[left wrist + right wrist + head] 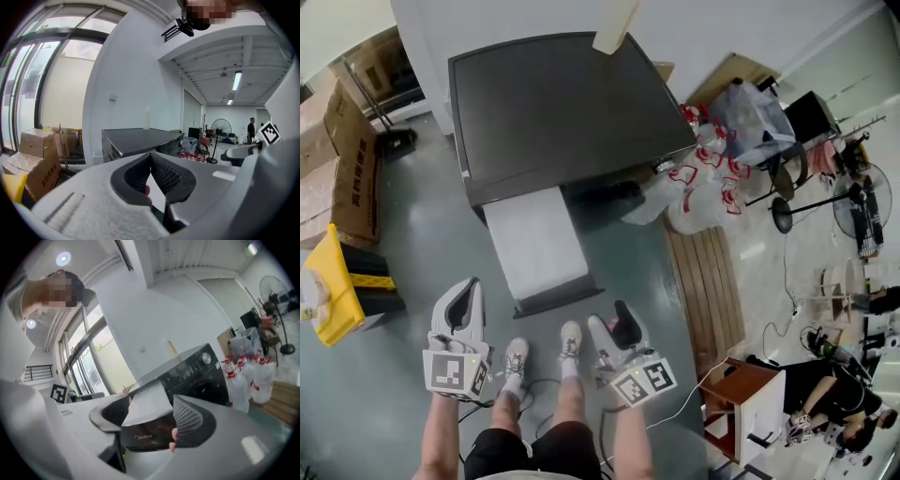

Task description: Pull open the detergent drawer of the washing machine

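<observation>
Already the drawer (536,246) is pulled well out of the washer (562,103), its dark front edge stopped just short of the shoes (516,356), and bare floor (441,225) is left on both sides. The left hand-held gripper (472,284) is held left of that edge, clenched on nothing, with its tips met. The right hand-held gripper (611,319) is held to its right, released with jaws wide and clear of the drawer.
</observation>
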The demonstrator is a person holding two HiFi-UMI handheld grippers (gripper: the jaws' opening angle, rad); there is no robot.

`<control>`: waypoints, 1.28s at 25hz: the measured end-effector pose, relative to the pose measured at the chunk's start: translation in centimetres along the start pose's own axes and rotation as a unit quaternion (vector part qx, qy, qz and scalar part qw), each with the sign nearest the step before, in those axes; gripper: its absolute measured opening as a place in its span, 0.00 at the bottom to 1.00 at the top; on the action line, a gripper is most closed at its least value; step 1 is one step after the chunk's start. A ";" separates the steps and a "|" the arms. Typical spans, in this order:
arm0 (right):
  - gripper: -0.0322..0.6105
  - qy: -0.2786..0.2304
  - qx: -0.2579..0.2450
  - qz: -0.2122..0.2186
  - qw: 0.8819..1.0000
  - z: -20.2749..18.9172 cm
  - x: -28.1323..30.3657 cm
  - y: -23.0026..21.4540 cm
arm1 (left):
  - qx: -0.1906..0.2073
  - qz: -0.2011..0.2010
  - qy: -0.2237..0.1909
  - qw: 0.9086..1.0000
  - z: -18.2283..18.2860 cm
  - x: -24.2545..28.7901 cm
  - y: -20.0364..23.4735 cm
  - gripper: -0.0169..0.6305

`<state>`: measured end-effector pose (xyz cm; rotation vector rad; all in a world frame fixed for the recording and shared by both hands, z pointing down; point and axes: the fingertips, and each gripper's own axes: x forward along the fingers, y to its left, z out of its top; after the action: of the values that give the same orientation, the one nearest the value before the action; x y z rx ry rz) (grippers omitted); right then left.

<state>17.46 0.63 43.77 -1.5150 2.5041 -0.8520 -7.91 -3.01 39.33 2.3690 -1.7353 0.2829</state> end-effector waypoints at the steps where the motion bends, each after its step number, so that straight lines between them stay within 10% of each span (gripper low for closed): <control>1: 0.51 -0.007 -0.015 -0.004 1.000 1.4 0.0 0.4 | 0.007 -0.004 -0.007 1.000 1.2 0.0 -0.2 0.04; 16: 0.51 -0.053 -0.173 -0.025 0.983 14.9 -0.5 10.4 | 0.044 -0.043 -0.082 0.995 14.8 -3.6 -3.3 0.04; 32: 0.35 -0.085 -0.257 -0.062 0.961 16.3 -4.0 17.4 | 0.063 -0.055 -0.102 0.991 18.2 -9.4 -3.0 0.04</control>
<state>11.50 3.38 20.47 -1.8044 2.6448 -0.0570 -7.05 1.67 19.20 2.6570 -1.7094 0.1413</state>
